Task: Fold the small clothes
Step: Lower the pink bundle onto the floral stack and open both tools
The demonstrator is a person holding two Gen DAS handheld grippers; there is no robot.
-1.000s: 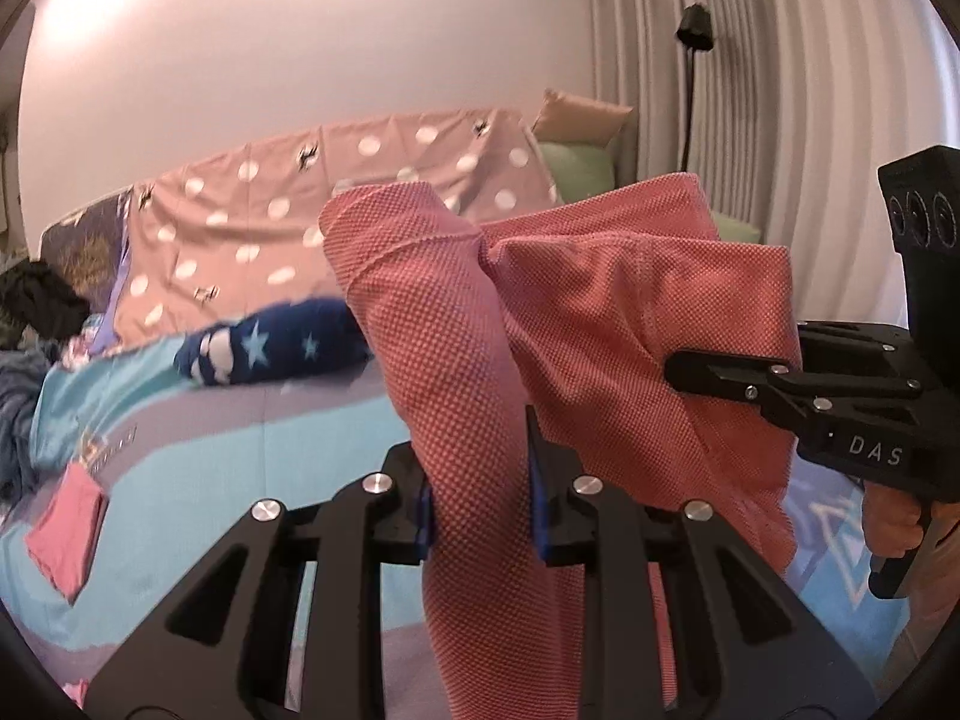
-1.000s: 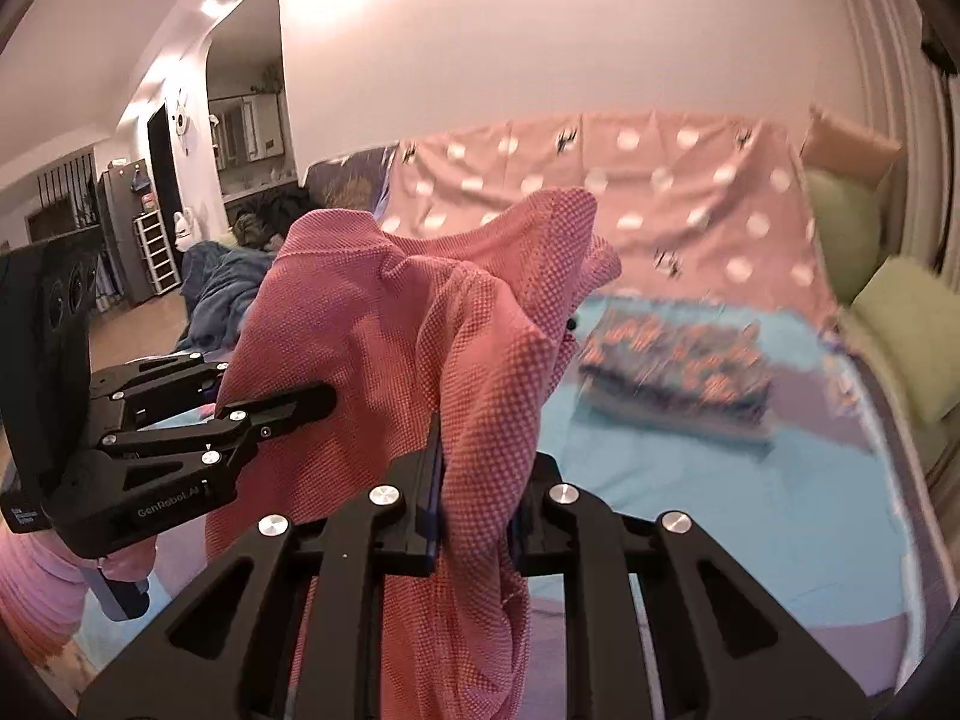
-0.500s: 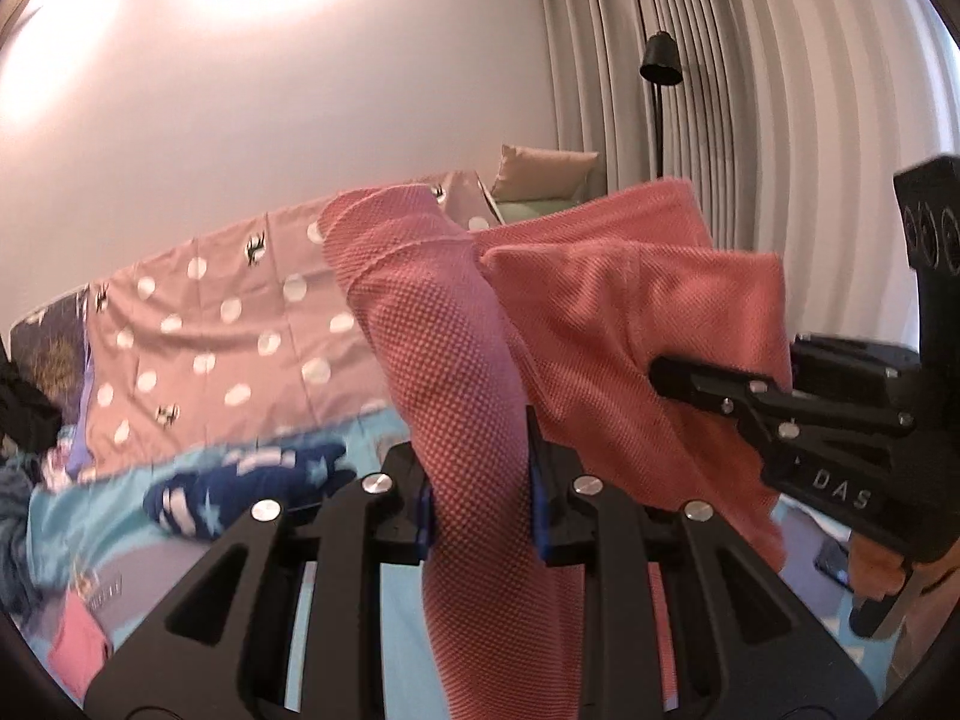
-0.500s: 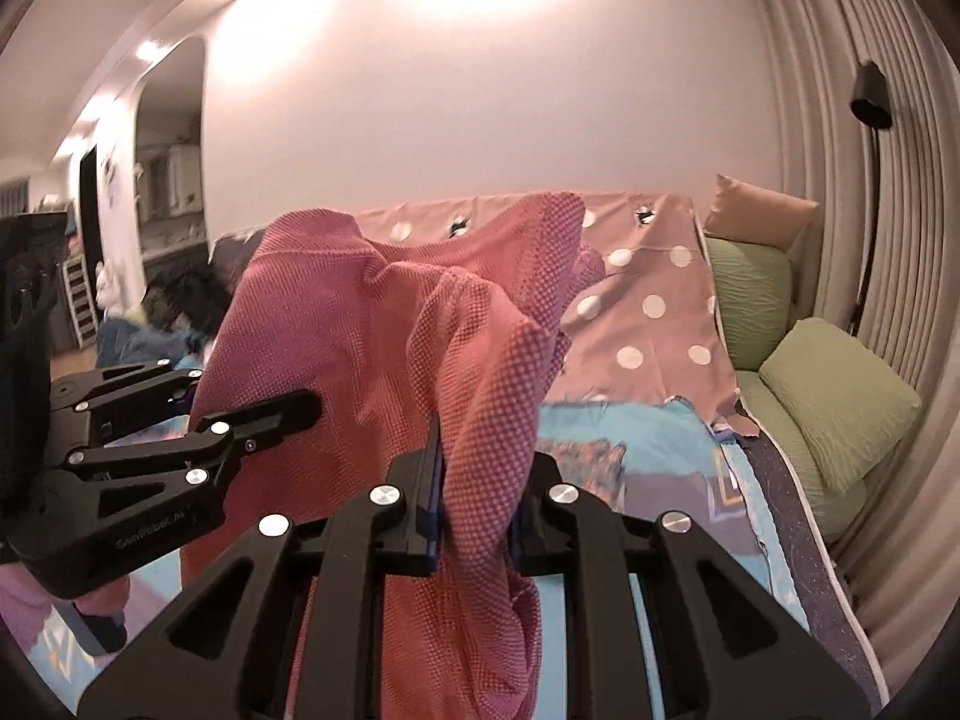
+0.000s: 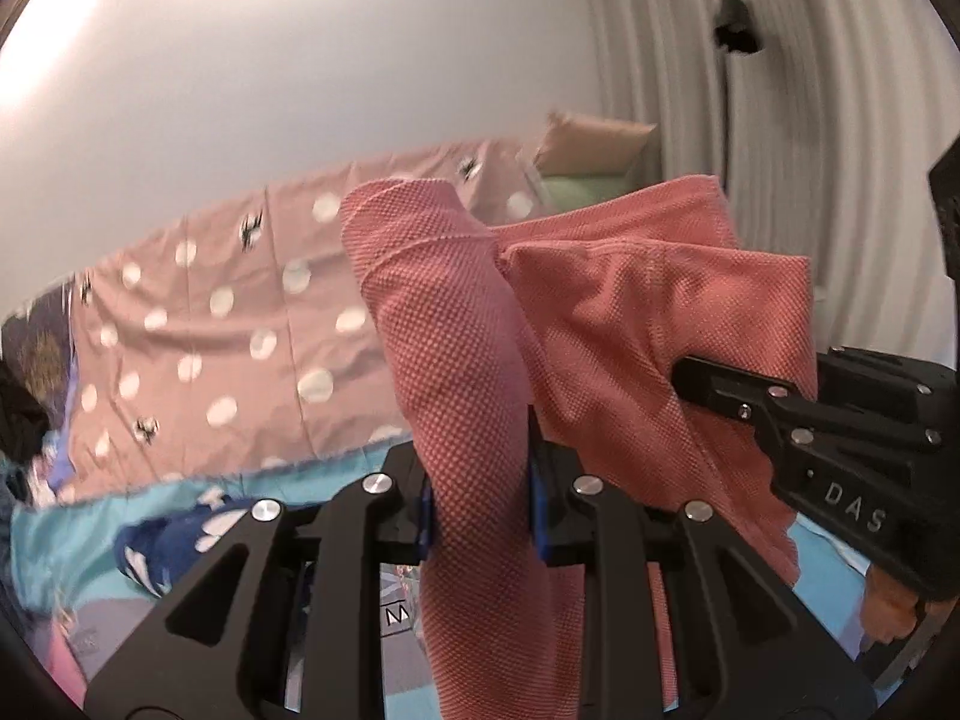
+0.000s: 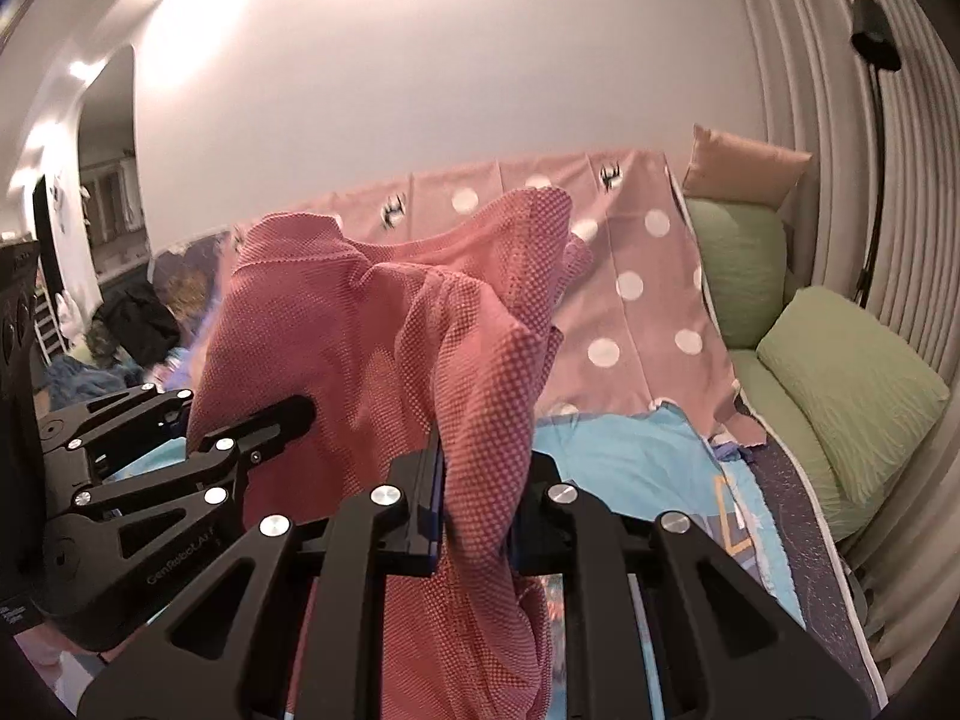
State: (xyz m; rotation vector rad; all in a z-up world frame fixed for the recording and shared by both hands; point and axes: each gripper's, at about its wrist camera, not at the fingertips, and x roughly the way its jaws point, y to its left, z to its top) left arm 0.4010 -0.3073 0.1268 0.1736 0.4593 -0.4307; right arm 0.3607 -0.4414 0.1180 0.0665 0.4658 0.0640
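A pink waffle-knit garment (image 5: 468,360) hangs in the air between both grippers, above the bed. My left gripper (image 5: 480,498) is shut on one bunched part of it. My right gripper (image 6: 477,498) is shut on another part of the same garment (image 6: 384,348). In the left wrist view the right gripper (image 5: 678,369) reaches in from the right, its tips buried in the cloth. In the right wrist view the left gripper (image 6: 303,408) comes in from the left, tips against the cloth. The garment droops below both grippers.
A bed with a light blue sheet (image 6: 636,456) lies below. A pink dotted cover (image 5: 228,324) drapes the back. A dark blue starred garment (image 5: 180,534) lies left. Green pillows (image 6: 840,378) and a floor lamp (image 6: 873,48) stand right. Dark clothes (image 6: 132,324) pile far left.
Both grippers have lifted and tilted upward with the garment held; the bed has dropped lower in both views and more wall shows. The grip on the cloth is unchanged.
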